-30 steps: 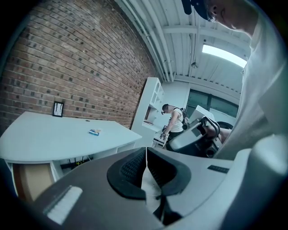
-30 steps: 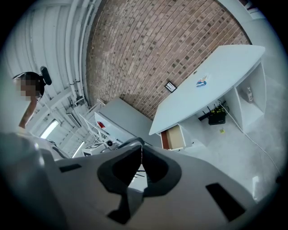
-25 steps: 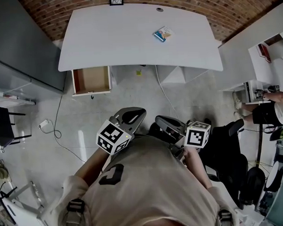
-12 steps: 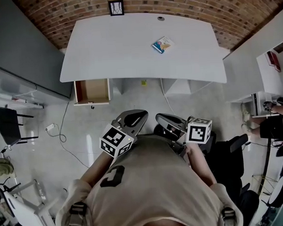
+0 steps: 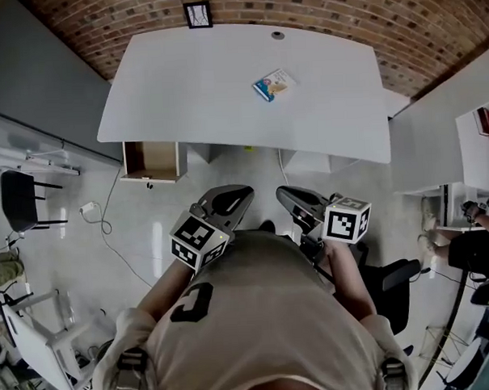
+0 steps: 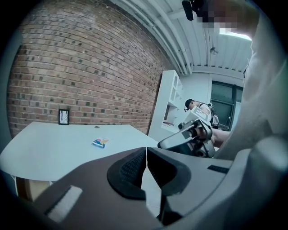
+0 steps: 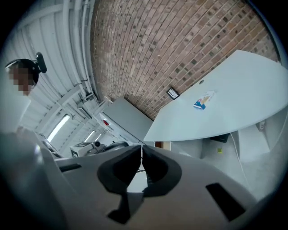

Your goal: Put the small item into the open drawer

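"On the desk (image 5: 192,95), well ahead of me, lies the small item (image 5: 274,85). Got it?"

"Not yet. My left gripper (image 5: 228,199) and right gripper (image 5: 297,201) are both closed, empty. Approach is the step; next, open one around it, then the drawer (image 5: 150,159)."

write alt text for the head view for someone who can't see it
Seen from above, a person holds a left gripper and a right gripper, both shut and empty, facing a white desk against a brick wall. A small colourful packet lies on the desk, and an open drawer sticks out under its left end.
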`<action>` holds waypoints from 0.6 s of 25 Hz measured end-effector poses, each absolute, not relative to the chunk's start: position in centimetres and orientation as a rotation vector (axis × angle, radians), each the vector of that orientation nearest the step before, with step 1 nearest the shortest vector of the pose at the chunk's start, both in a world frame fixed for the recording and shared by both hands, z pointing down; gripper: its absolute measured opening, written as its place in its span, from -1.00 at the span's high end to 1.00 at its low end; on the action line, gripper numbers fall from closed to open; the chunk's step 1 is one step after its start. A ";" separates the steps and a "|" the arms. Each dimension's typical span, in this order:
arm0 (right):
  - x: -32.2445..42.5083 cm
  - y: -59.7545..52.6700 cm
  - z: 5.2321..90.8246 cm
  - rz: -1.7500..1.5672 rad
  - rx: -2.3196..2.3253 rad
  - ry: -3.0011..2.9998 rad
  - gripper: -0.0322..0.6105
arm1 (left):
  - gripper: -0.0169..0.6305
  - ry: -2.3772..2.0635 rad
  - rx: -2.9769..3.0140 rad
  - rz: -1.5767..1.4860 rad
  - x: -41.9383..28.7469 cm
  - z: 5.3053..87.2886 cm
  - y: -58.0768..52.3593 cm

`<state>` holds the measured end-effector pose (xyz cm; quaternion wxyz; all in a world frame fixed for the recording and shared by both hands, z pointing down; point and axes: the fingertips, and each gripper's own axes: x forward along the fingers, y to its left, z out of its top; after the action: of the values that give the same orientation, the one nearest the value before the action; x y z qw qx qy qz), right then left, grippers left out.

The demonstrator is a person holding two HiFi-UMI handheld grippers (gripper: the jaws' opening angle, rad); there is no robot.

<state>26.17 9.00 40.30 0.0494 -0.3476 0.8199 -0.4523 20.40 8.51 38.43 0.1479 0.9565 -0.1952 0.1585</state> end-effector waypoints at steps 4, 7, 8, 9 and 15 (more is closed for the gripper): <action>29.3 6.6 41.1 -1.374 -1.066 2.545 0.88 | 0.92 -0.627 2.733 0.485 22.1 38.7 7.7; 30.9 3.8 41.5 -1.377 -1.067 2.561 0.88 | 0.92 -0.679 2.712 0.532 22.2 39.2 6.9; 31.4 2.7 41.7 -1.374 -1.070 2.568 0.88 | 0.92 -0.695 2.703 0.540 22.1 39.3 6.4; 31.8 1.5 41.9 -1.369 -1.079 2.578 0.88 | 0.92 -0.711 2.692 0.544 22.0 39.4 5.9; 33.8 -6.6 43.4 -1.316 -1.267 2.634 0.88 | 0.92 -0.751 2.643 0.526 20.1 40.5 3.0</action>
<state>33.78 -6.59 43.43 -0.0319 -0.3951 0.8213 -0.4103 20.08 2.96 40.45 0.1713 0.9308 -0.2645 0.1852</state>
